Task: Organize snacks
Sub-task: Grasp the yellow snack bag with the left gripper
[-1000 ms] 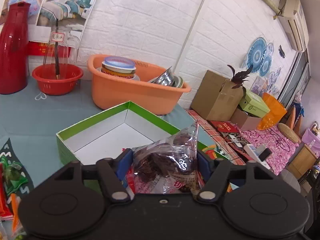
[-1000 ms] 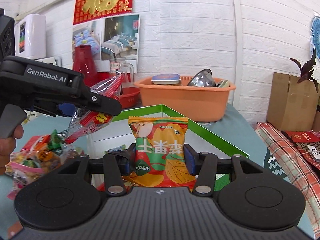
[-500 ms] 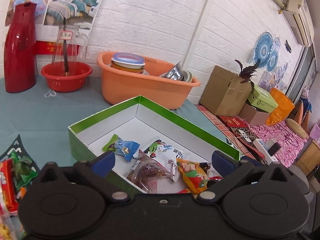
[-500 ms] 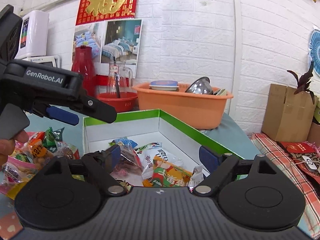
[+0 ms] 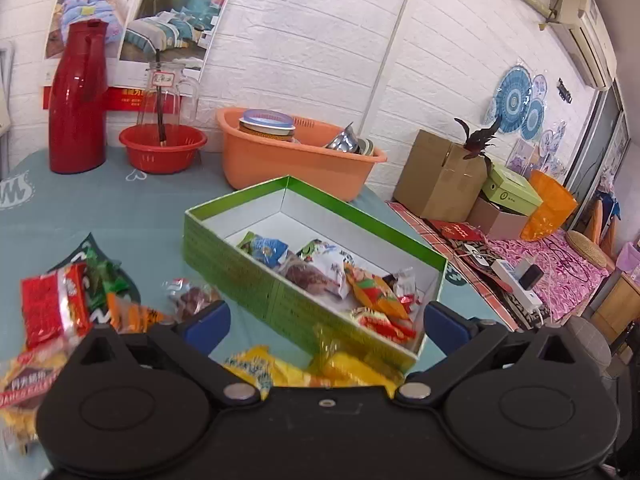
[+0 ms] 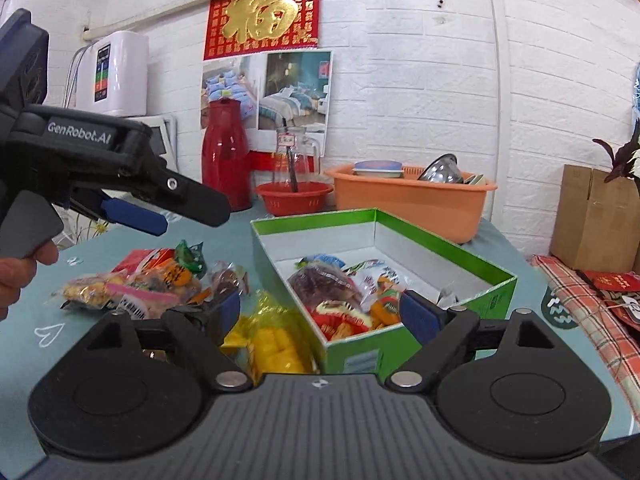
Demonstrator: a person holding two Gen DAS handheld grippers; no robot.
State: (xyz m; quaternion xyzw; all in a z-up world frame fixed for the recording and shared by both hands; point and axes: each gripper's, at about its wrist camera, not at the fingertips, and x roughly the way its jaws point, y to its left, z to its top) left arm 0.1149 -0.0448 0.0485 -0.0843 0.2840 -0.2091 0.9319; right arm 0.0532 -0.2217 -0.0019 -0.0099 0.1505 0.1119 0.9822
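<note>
Both sets of jaws wide open and empty: left gripper (image 5: 324, 322), right gripper (image 6: 320, 312). Snacks (image 6: 340, 292) lying in green box (image 6: 460, 292) on worktop (image 5: 120, 208); more packets (image 6: 136, 280) loose just left of box

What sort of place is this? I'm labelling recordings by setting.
Probably a lived-in home room: a teal-clothed table holds a red plastic thermos jug and an orange plastic wash basin of dishes, below bedding posters on white brick.
</note>
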